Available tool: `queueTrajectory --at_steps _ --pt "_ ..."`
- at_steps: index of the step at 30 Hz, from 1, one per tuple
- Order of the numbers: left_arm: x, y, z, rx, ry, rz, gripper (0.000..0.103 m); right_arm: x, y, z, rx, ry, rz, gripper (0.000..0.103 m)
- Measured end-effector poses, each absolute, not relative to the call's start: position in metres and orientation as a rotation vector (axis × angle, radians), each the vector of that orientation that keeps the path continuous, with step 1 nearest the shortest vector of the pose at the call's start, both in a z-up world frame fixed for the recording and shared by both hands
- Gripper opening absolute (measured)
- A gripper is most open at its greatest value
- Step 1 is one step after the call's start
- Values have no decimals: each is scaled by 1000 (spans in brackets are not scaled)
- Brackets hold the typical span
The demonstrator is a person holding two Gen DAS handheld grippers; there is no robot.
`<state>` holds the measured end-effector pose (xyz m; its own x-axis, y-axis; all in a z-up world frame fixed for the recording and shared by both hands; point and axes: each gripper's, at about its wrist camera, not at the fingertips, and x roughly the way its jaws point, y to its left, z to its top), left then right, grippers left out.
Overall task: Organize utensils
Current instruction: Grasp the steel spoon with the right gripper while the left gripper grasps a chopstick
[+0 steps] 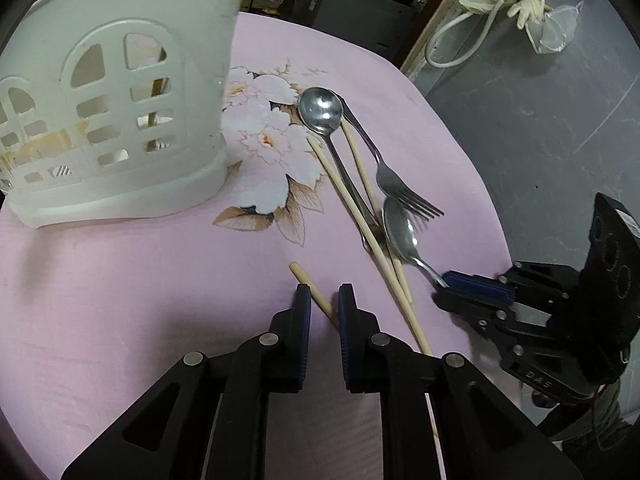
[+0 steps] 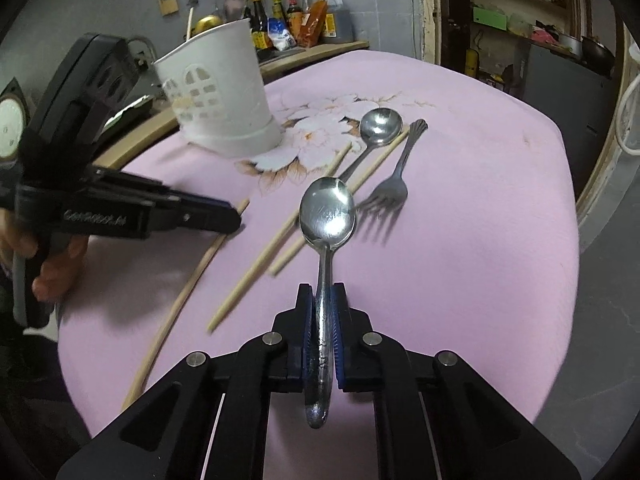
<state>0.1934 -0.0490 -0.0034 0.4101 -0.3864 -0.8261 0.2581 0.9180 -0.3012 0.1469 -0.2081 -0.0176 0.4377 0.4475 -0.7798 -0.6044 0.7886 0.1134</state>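
My right gripper (image 2: 323, 300) is shut on the handle of a steel spoon (image 2: 327, 214) and holds it just above the pink cloth; it also shows in the left wrist view (image 1: 444, 282) with the spoon (image 1: 400, 228). My left gripper (image 1: 324, 300) is partly open around a wooden chopstick (image 1: 310, 288) lying on the cloth, its pads apart from it. A second spoon (image 1: 322, 114), a fork (image 1: 394, 184) and two more chopsticks (image 1: 360, 220) lie together on the cloth. A white slotted utensil holder (image 1: 120, 112) stands upright at the left.
The pink flowered cloth (image 1: 140, 300) covers a round table whose edge falls off to the right onto grey floor. Bottles and kitchen items (image 2: 296, 16) stand on a shelf behind the table. Gloves and a hose (image 1: 500, 0) lie on the floor.
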Motion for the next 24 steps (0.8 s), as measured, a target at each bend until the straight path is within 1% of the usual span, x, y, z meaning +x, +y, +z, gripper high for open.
queueTrajectory --at_steps 5,7,8,10,16,22,24 --pt "188 -59 -4 -76 1074 -411 13 137 -212 -15 -224 913 648 9" --pt "189 -60 -5 -61 1075 -414 13 138 -211 -14 -227 910 642 14" --pt "189 -61 -5 -53 1076 -418 13 139 -211 -14 -222 909 644 21" --pt "190 -58 -6 -69 1083 -422 13 143 -209 -13 -211 902 651 28" --pt "188 -45 -4 -140 1138 -462 13 153 -199 -14 -235 890 647 29" --pt "187 -50 -1 -140 1200 -478 19 164 -188 -16 -269 884 654 31" --pt "186 -49 1 -148 1216 -482 20 167 -185 -16 -278 885 656 33"
